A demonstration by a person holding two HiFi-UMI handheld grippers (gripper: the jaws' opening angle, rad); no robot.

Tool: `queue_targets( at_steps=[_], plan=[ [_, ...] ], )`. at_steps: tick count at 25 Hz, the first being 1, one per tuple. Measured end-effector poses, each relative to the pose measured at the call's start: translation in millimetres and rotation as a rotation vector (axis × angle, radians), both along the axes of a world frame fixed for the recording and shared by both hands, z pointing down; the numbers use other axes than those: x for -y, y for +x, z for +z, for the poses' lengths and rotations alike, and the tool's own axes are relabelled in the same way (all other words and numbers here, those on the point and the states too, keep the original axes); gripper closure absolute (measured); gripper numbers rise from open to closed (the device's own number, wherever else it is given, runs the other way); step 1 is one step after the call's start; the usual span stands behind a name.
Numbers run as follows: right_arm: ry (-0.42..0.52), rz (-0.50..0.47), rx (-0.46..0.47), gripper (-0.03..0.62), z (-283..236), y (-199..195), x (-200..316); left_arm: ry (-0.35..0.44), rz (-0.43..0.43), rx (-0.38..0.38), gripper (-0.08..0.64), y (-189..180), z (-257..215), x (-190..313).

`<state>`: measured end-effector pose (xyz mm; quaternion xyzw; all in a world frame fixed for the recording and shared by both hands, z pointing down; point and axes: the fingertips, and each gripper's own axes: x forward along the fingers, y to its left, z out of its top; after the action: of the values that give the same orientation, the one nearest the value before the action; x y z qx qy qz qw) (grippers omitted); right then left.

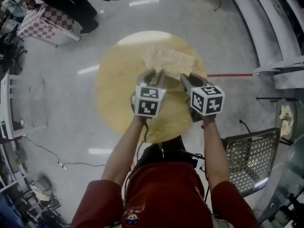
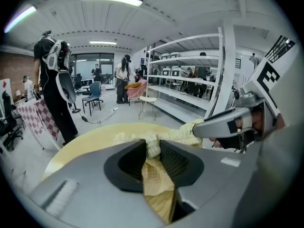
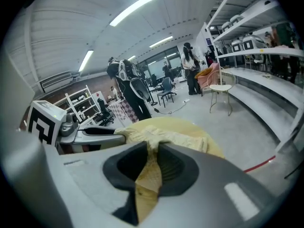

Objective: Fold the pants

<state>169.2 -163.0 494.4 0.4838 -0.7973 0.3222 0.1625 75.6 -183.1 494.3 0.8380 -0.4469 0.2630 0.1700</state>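
Pants [image 1: 169,61] of pale yellow cloth lie in a rumpled, partly doubled heap on the far half of the round yellow counter [image 1: 116,96], with their near edge drawn up toward the person. The left tool [image 1: 153,76] and the right tool [image 1: 189,80] stand side by side just above that edge, close to each other. Each is clamped on the cloth. The left gripper view shows a tuck of fabric pinched between the dark pads and hanging down behind them, and the right gripper view shows the same on its side. Neither tool is empty.

The fold looks under way rather than finished, so the risks lie in the carry. Both grips take only a narrow pinch near the edge. If the cloth drags on the counter or the lower layers snag, that pinch could slide out of one tool and the edge would drop crooked. If one hand runs ahead of the other, the crease would come out slanted. The bulk of the garment lies near the counter's far rim — a push too far that way could shove it over. The loose stretch between the two tools may also sag and bunch under the fold.
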Motion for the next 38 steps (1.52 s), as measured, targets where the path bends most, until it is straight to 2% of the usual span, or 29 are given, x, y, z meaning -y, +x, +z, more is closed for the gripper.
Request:
queue_targets(
  at_steps=[13,25,38],
  plan=[
    [-0.106,-0.008,0.048,0.528,47.3,12.7,51.7,-0.094,-0.041,0.035,0.46,11.6,41.1,48.7],
    [-0.172,-0.033,0.041,0.526,82.9,13.2,70.9,-0.152,-0.07,0.061,0.459,11.4,75.7,62.3],
    [-0.151,0.014,0.109,0.5,69.7,19.8,77.5,-0.112,-0.092,0.033,0.422,9.1,58.5,71.2]
  ],
)
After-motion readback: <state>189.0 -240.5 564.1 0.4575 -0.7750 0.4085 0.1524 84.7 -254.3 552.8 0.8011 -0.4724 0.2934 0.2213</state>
